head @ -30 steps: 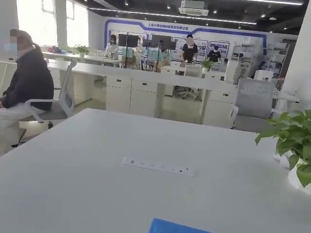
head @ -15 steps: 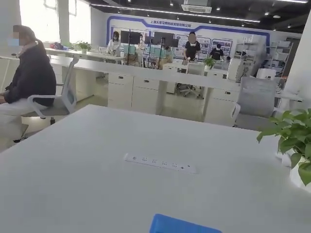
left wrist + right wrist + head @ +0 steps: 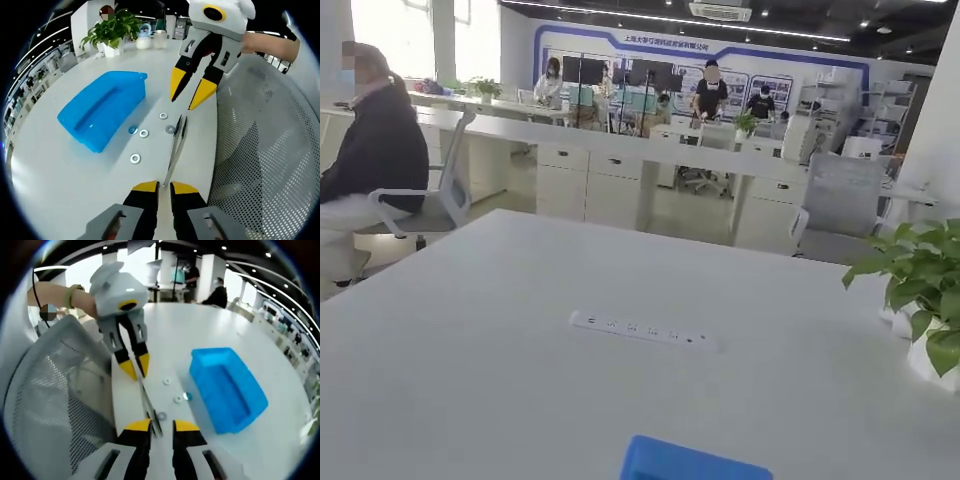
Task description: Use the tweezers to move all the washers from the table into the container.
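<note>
Slim metal tweezers (image 3: 175, 145) lie on the white table (image 3: 60, 190), pointing away from my left gripper (image 3: 165, 187), whose jaws are shut on their rear end. My right gripper (image 3: 188, 95) hovers open over the tweezers' tips. In the right gripper view the tweezers (image 3: 148, 402) run from the left gripper (image 3: 136, 366) down between my right gripper's (image 3: 161, 426) spread jaws. Several flat washers (image 3: 144, 133) lie between the tweezers and the blue container (image 3: 102, 115). The washers (image 3: 177, 399) lie next to the container (image 3: 227, 387), whose near edge (image 3: 695, 465) shows in the head view.
A mesh office chair (image 3: 260, 150) stands against the table's near edge. At the far end are a potted plant (image 3: 112, 32) and white cups (image 3: 150, 40). A power strip (image 3: 645, 330) lies mid-table. A person (image 3: 375, 150) sits at a desk to the left.
The head camera has tipped slightly, so a little more of the blue container's edge shows. Nothing on the table has visibly moved.
</note>
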The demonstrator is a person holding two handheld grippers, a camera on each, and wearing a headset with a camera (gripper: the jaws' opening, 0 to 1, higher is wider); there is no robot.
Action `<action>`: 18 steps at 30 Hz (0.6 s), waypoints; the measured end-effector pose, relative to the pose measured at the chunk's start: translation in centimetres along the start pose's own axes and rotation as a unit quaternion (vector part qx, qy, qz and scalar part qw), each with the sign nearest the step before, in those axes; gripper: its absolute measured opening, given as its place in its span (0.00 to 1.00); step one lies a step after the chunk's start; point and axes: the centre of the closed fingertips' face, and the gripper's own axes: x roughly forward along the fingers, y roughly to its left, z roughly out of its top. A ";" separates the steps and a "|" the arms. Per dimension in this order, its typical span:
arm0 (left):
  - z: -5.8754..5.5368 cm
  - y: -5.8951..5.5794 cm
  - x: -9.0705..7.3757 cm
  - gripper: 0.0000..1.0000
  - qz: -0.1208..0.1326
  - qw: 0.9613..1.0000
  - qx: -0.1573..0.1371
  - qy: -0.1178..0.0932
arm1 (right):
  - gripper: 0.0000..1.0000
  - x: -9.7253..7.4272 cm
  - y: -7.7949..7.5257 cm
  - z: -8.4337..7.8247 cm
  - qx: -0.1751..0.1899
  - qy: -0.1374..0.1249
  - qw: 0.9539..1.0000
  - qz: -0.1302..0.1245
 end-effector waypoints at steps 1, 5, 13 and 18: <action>-0.1 -0.1 0.1 0.05 -0.004 1.000 0.007 0.006 | 0.12 0.0 -0.1 -0.1 0.001 0.001 1.000 -0.002; 0.1 0.0 0.2 0.00 -0.001 0.999 0.030 0.015 | 0.11 -0.1 -0.5 -0.6 0.004 0.007 1.000 -0.008; 1.6 -0.8 -0.9 0.00 -0.003 0.997 0.076 -0.002 | 0.13 -0.1 0.0 -1.0 -0.002 0.010 1.000 -0.002; 3.5 -1.2 -2.6 0.00 0.007 0.994 0.106 -0.026 | 0.16 0.0 0.9 -0.9 -0.017 0.008 1.000 0.011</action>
